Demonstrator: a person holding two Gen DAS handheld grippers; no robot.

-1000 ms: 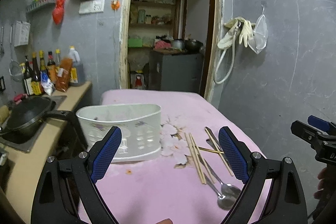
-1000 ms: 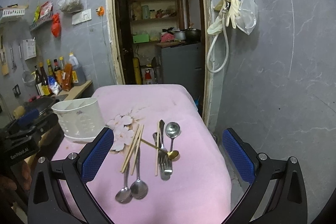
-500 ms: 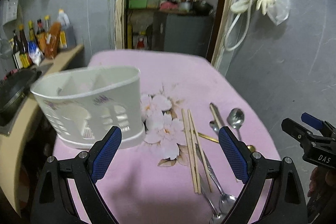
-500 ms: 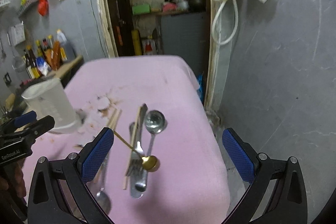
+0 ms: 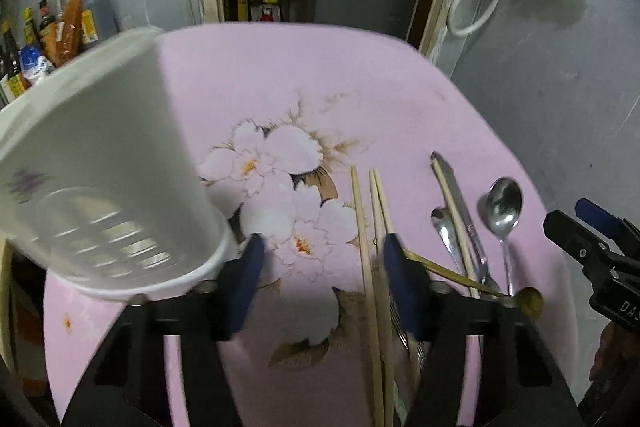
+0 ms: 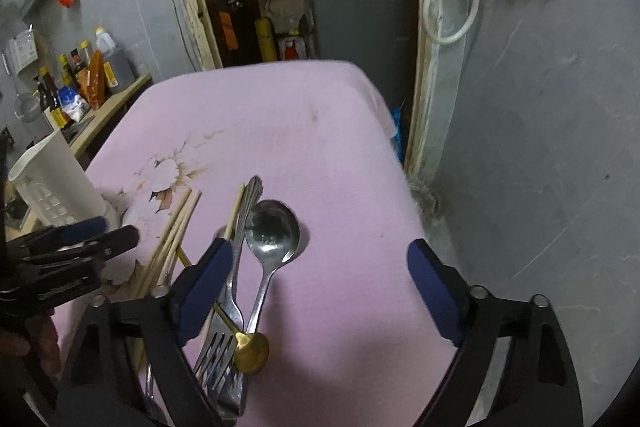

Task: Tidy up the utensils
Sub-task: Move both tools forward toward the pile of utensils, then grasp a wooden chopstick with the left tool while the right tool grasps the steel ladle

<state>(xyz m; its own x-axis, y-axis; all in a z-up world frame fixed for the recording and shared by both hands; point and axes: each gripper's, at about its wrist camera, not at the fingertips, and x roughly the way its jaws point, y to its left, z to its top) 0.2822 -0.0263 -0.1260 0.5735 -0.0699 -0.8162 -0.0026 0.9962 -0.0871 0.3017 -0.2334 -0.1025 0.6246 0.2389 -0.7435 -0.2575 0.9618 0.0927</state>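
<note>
Your left gripper (image 5: 320,259) has just been closing to half-open over the chopsticks (image 5: 366,251), gripping nothing. Your right gripper (image 6: 320,283) has been narrowing, empty above the spoon (image 6: 272,231); both now sit lower than before.

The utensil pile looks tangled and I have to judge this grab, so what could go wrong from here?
1. The gold spoon lies across the fork and under a chopstick, so lifting one piece may drag others.
2. The left gripper, its fingers just narrowed around nothing, sits beside the chopstick pair and could nudge them.
3. The white holder stands close to the left gripper and might get bumped.
</note>
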